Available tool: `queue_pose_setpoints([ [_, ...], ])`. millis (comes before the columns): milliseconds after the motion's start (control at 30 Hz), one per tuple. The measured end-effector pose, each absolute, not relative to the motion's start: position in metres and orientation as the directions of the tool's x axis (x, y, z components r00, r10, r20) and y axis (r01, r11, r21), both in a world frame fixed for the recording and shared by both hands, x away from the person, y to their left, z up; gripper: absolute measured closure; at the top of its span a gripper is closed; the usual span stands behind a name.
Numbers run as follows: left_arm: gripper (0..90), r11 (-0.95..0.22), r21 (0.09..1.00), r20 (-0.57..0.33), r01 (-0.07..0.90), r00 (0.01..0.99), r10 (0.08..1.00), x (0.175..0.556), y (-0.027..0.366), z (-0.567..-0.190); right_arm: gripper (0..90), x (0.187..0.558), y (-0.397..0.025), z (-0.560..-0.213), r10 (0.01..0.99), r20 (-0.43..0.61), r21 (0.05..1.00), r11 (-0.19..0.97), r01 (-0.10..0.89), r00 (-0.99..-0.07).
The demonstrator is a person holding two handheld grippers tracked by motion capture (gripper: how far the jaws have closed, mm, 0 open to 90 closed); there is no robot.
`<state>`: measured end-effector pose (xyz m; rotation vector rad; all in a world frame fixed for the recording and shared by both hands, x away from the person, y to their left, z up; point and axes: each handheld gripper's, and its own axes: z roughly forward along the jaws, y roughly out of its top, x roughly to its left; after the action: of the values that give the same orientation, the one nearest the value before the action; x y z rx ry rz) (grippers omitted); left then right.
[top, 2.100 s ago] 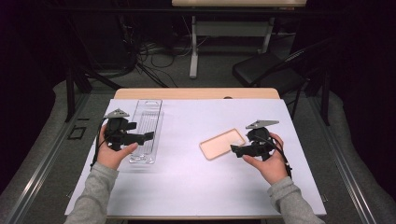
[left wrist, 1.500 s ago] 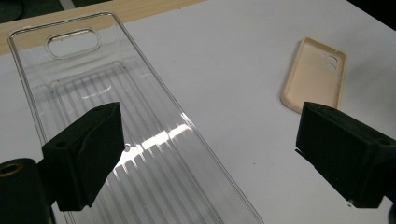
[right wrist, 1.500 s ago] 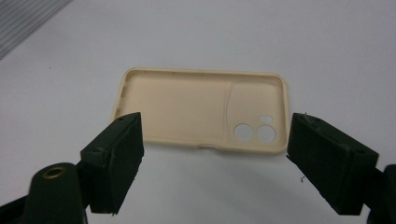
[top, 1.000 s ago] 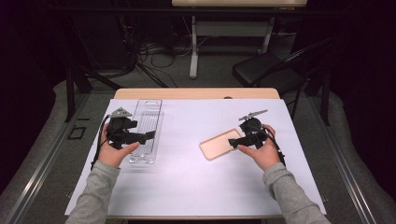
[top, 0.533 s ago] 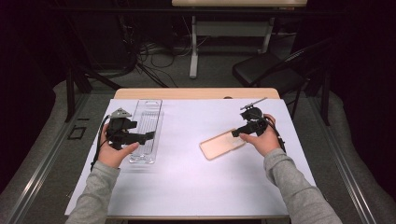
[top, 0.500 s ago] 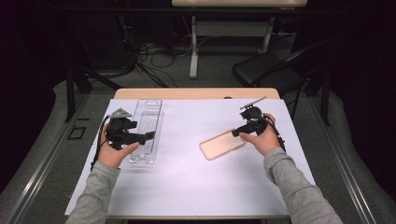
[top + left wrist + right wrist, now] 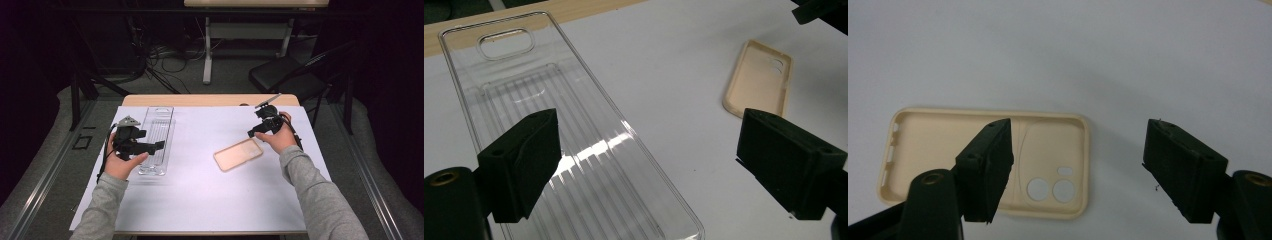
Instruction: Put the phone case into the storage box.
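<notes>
A beige phone case (image 7: 238,154) lies hollow side up on the white table, right of centre; it is also the beige phone case (image 7: 983,159) under my right jaws and the beige phone case (image 7: 759,77) far off in the left gripper view. My right gripper (image 7: 253,132) hovers open just above and beyond the case's camera-hole end. A long clear plastic tray (image 7: 157,140) with a ribbed floor lies at the left, also as the clear tray (image 7: 569,150). My left gripper (image 7: 157,145) is open over the tray's near half, holding nothing.
The white table cover (image 7: 210,200) spreads wide in front and between the two objects. A wooden table edge (image 7: 210,100) runs along the back. Beyond it stand a black chair (image 7: 290,75), table legs and cables on the floor.
My right gripper has moved away from me and up, from beside the case's near right edge to its far end. The case has turned slightly. The left gripper stayed put.
</notes>
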<state>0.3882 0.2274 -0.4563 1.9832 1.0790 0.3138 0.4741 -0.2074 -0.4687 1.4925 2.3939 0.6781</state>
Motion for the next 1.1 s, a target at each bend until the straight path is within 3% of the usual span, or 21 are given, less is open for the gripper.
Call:
queue_pose_setpoints([
  [300, 12.0, -0.277, 0.770, -0.164, 0.575, 0.597, 0.785, 0.388, 0.229, -0.457, 27.5, 0.486, -0.204, -0.474, 0.895, 0.039, 0.470, 0.376, 0.798, -0.445],
  [700, 12.1, -0.279, 0.767, -0.161, 0.578, 0.595, 0.788, 0.389, 0.230, -0.458, 42.6, 0.493, -0.201, -0.487, 0.879, 0.061, 0.432, 0.404, 0.806, -0.473],
  [1100, 13.0, -0.283, 0.763, -0.160, 0.581, 0.594, 0.789, 0.389, 0.230, -0.460, 45.5, 0.494, -0.201, -0.499, 0.882, 0.017, 0.331, 0.440, 0.835, -0.472],
])
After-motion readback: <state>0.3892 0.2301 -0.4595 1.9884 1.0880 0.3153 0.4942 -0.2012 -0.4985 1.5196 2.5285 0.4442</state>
